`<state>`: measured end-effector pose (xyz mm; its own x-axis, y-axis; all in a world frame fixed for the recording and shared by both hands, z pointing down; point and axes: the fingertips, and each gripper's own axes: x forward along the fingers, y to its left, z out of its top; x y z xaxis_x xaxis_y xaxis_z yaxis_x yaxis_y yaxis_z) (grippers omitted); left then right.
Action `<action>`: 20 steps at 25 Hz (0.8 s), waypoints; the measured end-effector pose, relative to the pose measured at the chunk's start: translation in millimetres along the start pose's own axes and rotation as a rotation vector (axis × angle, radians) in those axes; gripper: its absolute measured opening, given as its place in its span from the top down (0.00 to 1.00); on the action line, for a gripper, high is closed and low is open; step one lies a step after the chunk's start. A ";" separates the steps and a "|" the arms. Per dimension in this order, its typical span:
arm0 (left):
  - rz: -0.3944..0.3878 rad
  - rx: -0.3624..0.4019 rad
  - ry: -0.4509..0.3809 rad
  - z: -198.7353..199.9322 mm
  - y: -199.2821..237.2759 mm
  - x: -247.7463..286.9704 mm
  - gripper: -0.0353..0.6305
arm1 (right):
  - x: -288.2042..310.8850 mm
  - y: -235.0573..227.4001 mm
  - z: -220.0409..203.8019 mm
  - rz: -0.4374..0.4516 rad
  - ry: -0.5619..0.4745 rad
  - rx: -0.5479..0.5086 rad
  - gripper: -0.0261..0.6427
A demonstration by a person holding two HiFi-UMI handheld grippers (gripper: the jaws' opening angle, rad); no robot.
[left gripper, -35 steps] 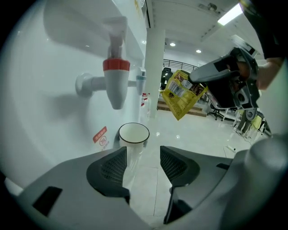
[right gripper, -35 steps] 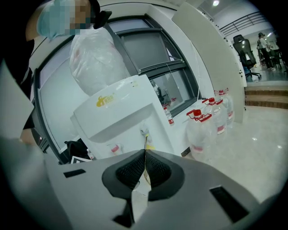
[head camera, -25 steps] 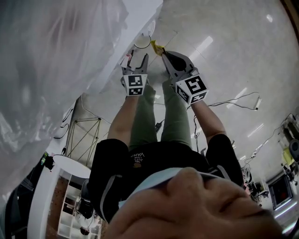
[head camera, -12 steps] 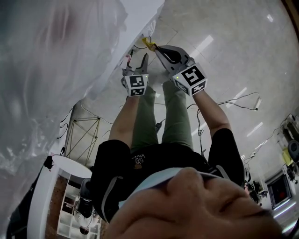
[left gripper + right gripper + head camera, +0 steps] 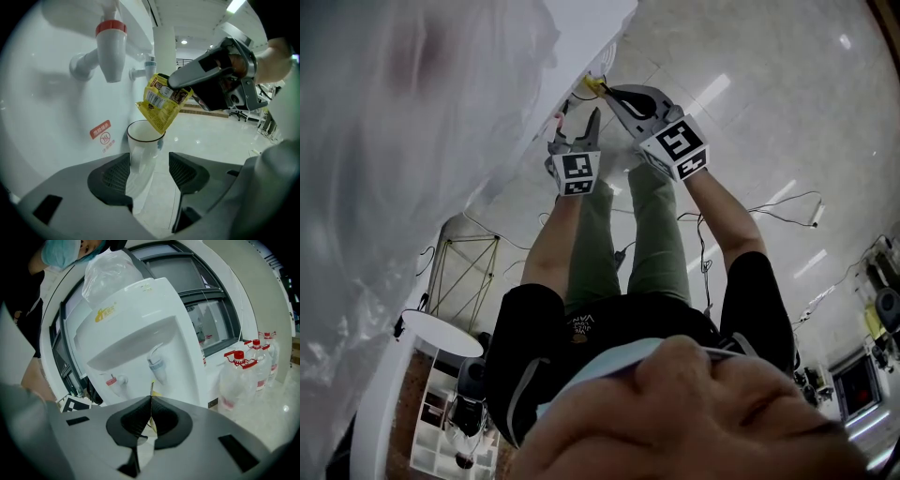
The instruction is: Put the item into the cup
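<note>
A white cup (image 5: 142,143) stands upright between the jaws of my left gripper (image 5: 149,164), which is shut on its lower part. Just above the cup's rim hangs a yellow sachet (image 5: 161,105), its bottom corner dipping to the rim. My right gripper (image 5: 174,84) is shut on the sachet's top edge. In the right gripper view only a thin yellow edge of the sachet (image 5: 152,391) shows between the closed jaws of the right gripper (image 5: 151,413). In the head view the left gripper (image 5: 575,127) and right gripper (image 5: 614,94) are held side by side, with the sachet (image 5: 594,85) at the tips.
A white water dispenser (image 5: 140,319) stands right behind the cup, with a red tap (image 5: 111,44) and a blue tap (image 5: 149,65) overhead. Large bottles with red caps (image 5: 240,376) stand to its right. A cable (image 5: 787,202) lies on the shiny floor.
The right gripper has carried the sachet up and to the left, toward the dispenser and over the cup. The left gripper has barely shifted.
</note>
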<state>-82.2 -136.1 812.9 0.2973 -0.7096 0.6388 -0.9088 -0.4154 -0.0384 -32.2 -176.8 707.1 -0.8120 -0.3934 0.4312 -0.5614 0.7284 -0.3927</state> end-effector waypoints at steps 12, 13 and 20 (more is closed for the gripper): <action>0.027 -0.054 0.007 -0.3 23.7 1.6 0.59 | 46.8 7.0 -8.3 0.022 0.079 -0.064 0.90; 0.031 -0.065 0.005 -1.4 25.3 2.3 0.61 | 49.5 6.8 -11.2 0.024 0.086 -0.067 0.90; 0.048 -0.084 0.018 -3.3 31.7 6.0 0.79 | 62.3 3.2 -24.8 0.023 0.142 -0.090 0.90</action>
<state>-110.2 -151.6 818.1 0.2481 -0.7168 0.6517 -0.9435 -0.3314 -0.0054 -80.6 -185.1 752.9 -0.7899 -0.2974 0.5363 -0.5214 0.7861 -0.3320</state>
